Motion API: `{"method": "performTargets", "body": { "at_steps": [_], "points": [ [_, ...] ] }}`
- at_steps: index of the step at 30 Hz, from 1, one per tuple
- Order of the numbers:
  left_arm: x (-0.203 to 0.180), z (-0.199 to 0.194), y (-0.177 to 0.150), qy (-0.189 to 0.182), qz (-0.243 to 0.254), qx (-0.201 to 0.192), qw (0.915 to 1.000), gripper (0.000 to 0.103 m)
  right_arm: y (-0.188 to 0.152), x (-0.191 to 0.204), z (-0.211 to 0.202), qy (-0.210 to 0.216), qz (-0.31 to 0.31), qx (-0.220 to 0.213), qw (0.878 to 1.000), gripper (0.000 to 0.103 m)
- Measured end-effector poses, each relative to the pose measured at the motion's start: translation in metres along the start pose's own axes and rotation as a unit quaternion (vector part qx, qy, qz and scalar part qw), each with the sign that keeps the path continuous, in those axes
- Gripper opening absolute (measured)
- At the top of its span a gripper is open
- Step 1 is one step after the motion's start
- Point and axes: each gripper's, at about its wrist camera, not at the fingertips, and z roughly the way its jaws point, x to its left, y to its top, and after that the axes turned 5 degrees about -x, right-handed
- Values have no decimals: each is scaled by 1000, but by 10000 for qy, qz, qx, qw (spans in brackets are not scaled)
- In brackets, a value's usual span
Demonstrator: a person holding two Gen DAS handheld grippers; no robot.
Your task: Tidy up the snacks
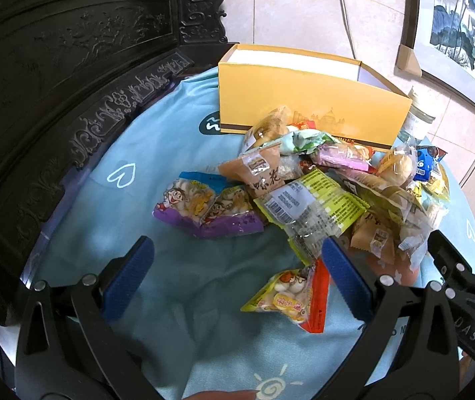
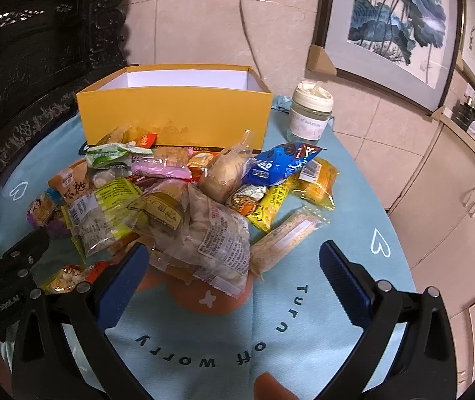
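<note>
left wrist view: left hand-held gripper (image 1: 237, 280) spread wide, nothing between the pads, low over the blue cloth (image 1: 157, 266) on the worktop.
nearest pack: small yellow-red snack pack (image 1: 290, 296) lies alone beside the right-side pad (image 1: 345, 283).
pile: snack pile (image 1: 320, 186) in front of the yellow box (image 1: 304, 100); box open, looks empty.
right wrist view: right hand-held gripper (image 2: 234, 286) also wide open, holding nothing; clear crinkly bag (image 2: 210, 233) just ahead.
jar: lidded jar (image 2: 310, 113) beside the box.
handling: packs likely light, soft, slippery film, contents crushable; pinch a sealed edge or across the middle, gently.
</note>
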Motion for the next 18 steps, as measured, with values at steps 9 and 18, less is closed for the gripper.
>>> {"method": "performTargets", "body": {
  "at_steps": [9, 18],
  "points": [
    [-2, 0, 1, -6, -11, 21, 10000, 101, 1, 1, 0, -38, 18, -12, 10000, 102],
    [-2, 0, 1, -22, -5, 34, 10000, 101, 1, -3, -1, -86, 64, -32, 9999, 102]
  ]
}}
